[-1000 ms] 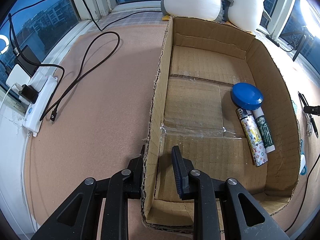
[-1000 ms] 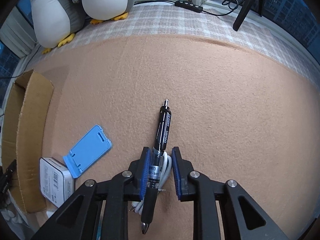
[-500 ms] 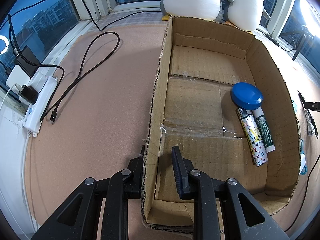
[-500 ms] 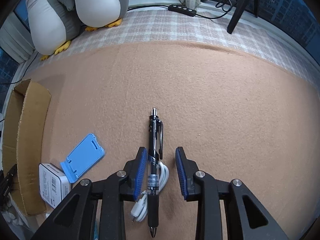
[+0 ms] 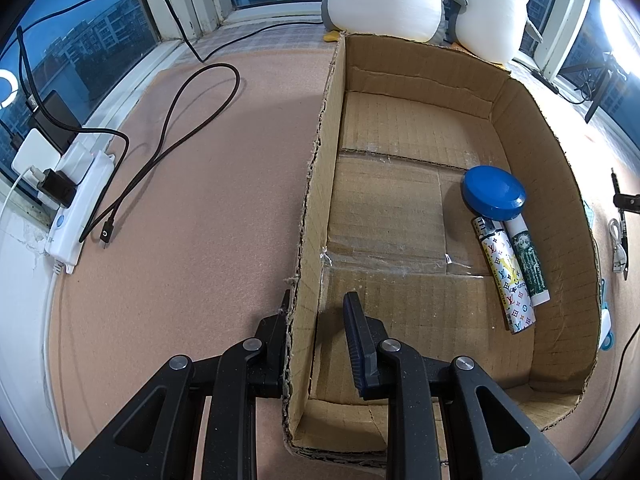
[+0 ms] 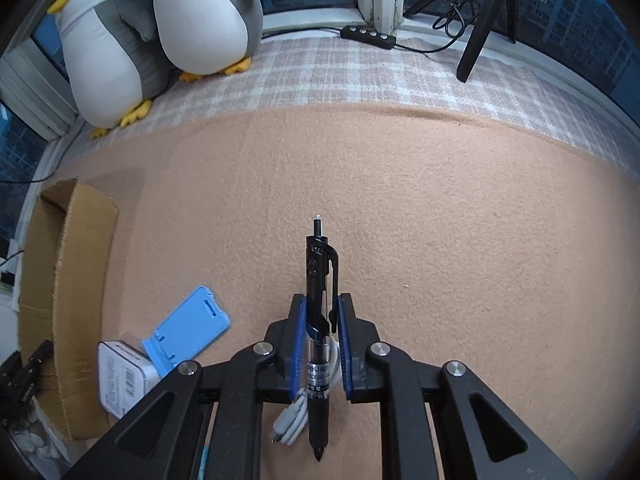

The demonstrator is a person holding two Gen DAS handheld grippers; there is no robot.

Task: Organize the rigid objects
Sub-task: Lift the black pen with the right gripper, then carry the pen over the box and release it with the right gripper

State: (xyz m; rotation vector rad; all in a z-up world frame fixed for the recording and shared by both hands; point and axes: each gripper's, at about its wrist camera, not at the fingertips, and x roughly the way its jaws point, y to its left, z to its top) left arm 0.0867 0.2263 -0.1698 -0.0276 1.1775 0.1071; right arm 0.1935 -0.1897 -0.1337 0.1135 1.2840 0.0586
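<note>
Grip: right gripper (image 6: 319,340) jaws just closed onto pen (image 6: 318,312) at mid-barrel | left gripper (image 5: 316,320) clamped on cardboard box (image 5: 316,184) wall | pen: light, stiff, slippery, lying lengthwise over orange mat (image 6: 440,220); mid-barrel hold judged balanced.

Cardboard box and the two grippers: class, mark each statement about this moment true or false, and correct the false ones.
1. The left gripper grips the near left wall of the cardboard box. True.
2. The box holds only a blue lid. False: beside the blue lid lie a patterned lighter and a green-labelled tube.
3. The right gripper is closed on a black pen. True; its jaws have just been closing.
4. The blue phone stand is inside the box. False: the blue phone stand lies on the carpet outside it.
5. Two penguin plush toys stand near the window. True.
</note>
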